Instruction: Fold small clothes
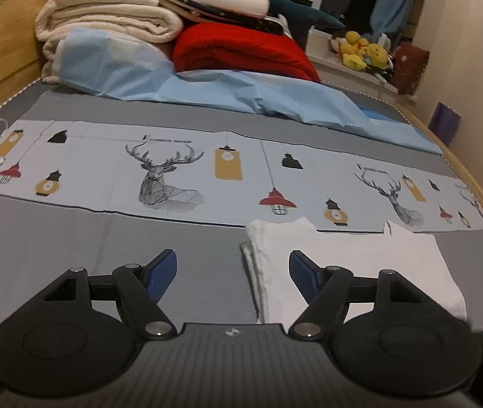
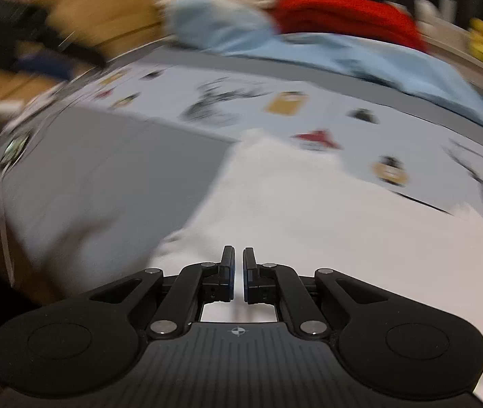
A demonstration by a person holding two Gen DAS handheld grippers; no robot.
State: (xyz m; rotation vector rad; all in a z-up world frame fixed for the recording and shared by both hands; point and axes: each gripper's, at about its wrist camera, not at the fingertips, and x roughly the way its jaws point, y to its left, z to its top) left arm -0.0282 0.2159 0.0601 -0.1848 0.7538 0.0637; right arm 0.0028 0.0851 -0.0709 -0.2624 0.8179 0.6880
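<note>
Left gripper [image 1: 233,267] hovers above bed [image 1: 71,244], jaws wide, nothing between them. White garment [image 1: 350,265] lies partly folded on near right of bed, its left edge layered, just below deer-print band [image 1: 160,173]. Right gripper [image 2: 238,273] over same white cloth, jaws nearly together; view blurred, no cloth visibly pinched. Risks: closed right jaws could drag or ruck top layer, undoing fold; left pinching only one layer at edge gives skewed fold.

A white garment [image 1: 350,265] lies folded flat on the grey bedsheet. Its layered left edge shows stacked folds; its far corners reach the deer-print band
</note>
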